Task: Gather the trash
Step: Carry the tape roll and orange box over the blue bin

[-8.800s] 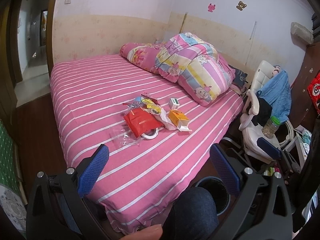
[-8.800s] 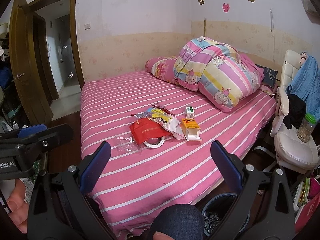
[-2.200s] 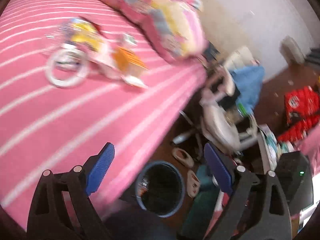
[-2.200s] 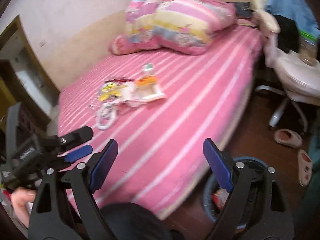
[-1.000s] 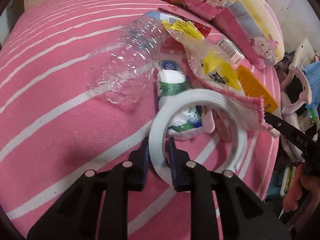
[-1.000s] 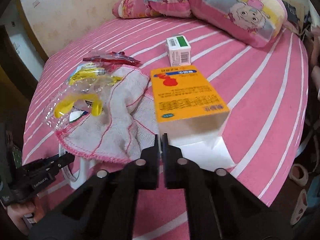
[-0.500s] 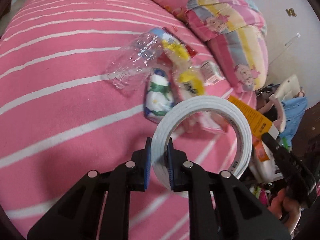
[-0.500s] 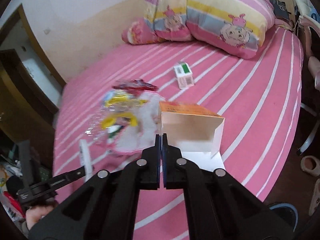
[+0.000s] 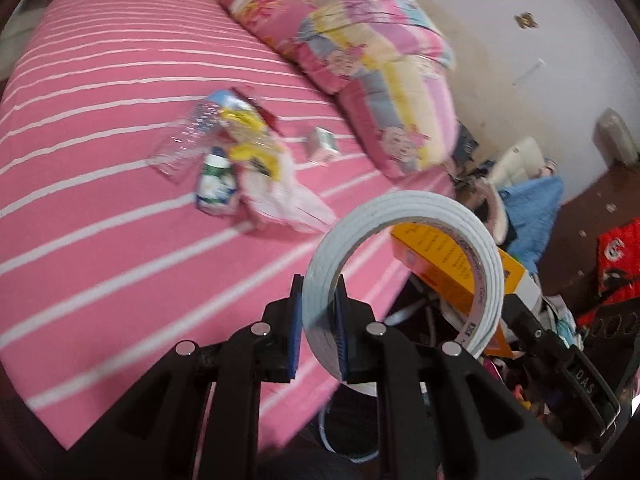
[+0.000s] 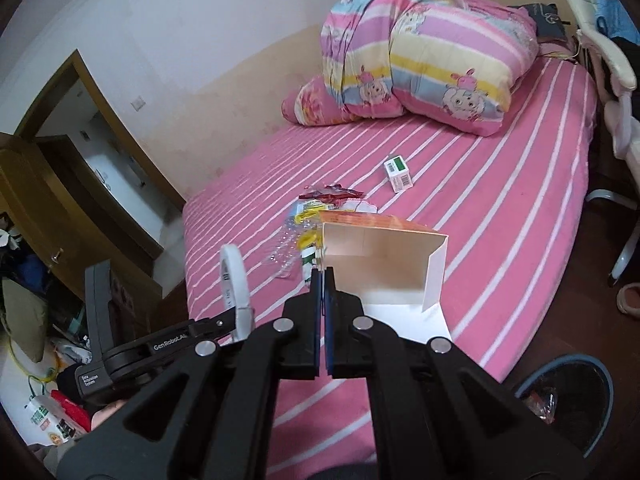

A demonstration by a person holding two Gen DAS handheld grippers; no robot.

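My left gripper (image 9: 318, 332) is shut on a white tape roll (image 9: 404, 268), held upright in the air over the bed's near edge; the same tape roll (image 10: 234, 280) shows in the right wrist view. My right gripper (image 10: 322, 308) is shut on the wall of an open orange carton (image 10: 384, 268), lifted off the bed; the orange carton (image 9: 452, 268) is seen through the roll. On the pink striped bed (image 9: 100, 216) lie a crushed clear bottle (image 9: 188, 140), a small green-white bottle (image 9: 216, 184), yellow wrappers on a cloth (image 9: 264, 176) and a small box (image 10: 398, 176).
A round blue-rimmed bin (image 10: 568, 396) stands on the floor at the bed's near corner, with some trash inside. Folded quilts (image 10: 420, 64) sit at the head of the bed. A white chair (image 10: 612, 92) stands to the right, an open wooden door (image 10: 40, 200) to the left.
Both grippers have risen and pulled back from the bed, carrying the tape roll and the orange carton up off the sheet. The other trash stays on the bed.
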